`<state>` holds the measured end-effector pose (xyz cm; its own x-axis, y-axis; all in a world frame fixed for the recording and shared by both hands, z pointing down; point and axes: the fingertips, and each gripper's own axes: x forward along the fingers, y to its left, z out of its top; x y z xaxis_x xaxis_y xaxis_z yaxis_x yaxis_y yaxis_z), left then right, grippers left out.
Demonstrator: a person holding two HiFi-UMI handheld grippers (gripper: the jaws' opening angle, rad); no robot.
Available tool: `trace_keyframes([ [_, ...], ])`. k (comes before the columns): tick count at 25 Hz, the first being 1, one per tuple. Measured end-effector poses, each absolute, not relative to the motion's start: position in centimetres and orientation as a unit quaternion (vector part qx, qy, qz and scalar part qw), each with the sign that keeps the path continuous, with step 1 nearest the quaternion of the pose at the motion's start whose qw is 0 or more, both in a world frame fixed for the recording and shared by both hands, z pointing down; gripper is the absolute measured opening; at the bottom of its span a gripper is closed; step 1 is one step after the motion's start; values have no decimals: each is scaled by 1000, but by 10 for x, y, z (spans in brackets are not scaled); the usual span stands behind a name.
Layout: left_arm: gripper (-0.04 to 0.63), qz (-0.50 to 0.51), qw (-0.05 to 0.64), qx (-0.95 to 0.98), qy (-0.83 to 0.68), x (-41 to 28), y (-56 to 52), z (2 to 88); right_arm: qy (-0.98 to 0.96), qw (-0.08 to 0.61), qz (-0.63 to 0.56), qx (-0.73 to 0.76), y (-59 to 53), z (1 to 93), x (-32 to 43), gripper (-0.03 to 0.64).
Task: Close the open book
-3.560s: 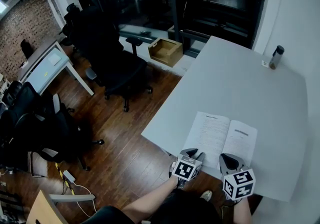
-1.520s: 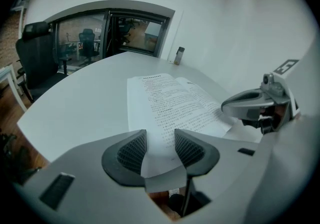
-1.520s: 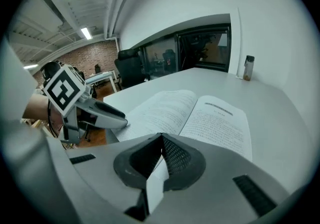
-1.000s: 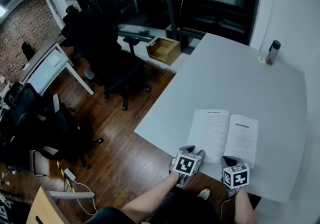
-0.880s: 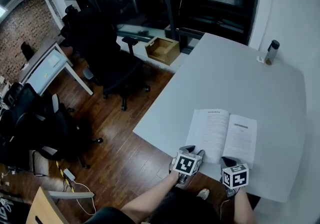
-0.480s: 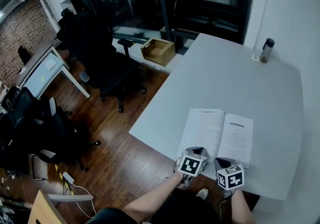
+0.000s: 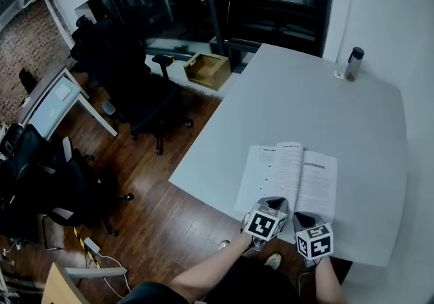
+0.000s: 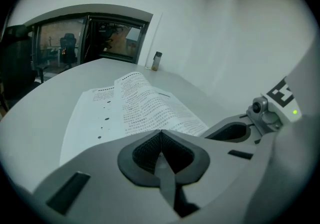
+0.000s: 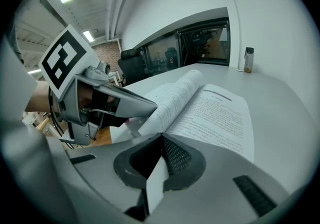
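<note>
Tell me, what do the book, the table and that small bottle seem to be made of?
The book: paper, matte white sheets with black print, thin enough to curl up.
The table: smooth pale grey top, probably laminate.
The bottle: dark cap, clear-looking body, plastic or glass; too small to tell.

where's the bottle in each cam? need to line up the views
Head view: bottle at top right, near the far corner of the table.
Left gripper view: bottle at upper centre, beyond the open book.
Right gripper view: bottle at upper right, by the far table edge.
Shared landmark: the open book, in the foreground of all three.
</note>
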<state>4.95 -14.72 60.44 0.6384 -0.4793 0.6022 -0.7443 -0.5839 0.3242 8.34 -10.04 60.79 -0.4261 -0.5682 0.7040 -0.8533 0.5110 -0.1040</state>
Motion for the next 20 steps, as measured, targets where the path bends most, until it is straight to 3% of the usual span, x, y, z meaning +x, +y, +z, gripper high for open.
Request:
trace_keyframes([
  [12,6,175,213,924,-265,176,-135,540,-767,267,203,547,-87,549,195,5],
  [16,6,162,189,930,-272,175,-135,517,-771,246,184,558,-97,520,202,5],
  [20,6,177,180,915,-315,132,-145,520,-790,241,172,537,-110,511,173,5],
])
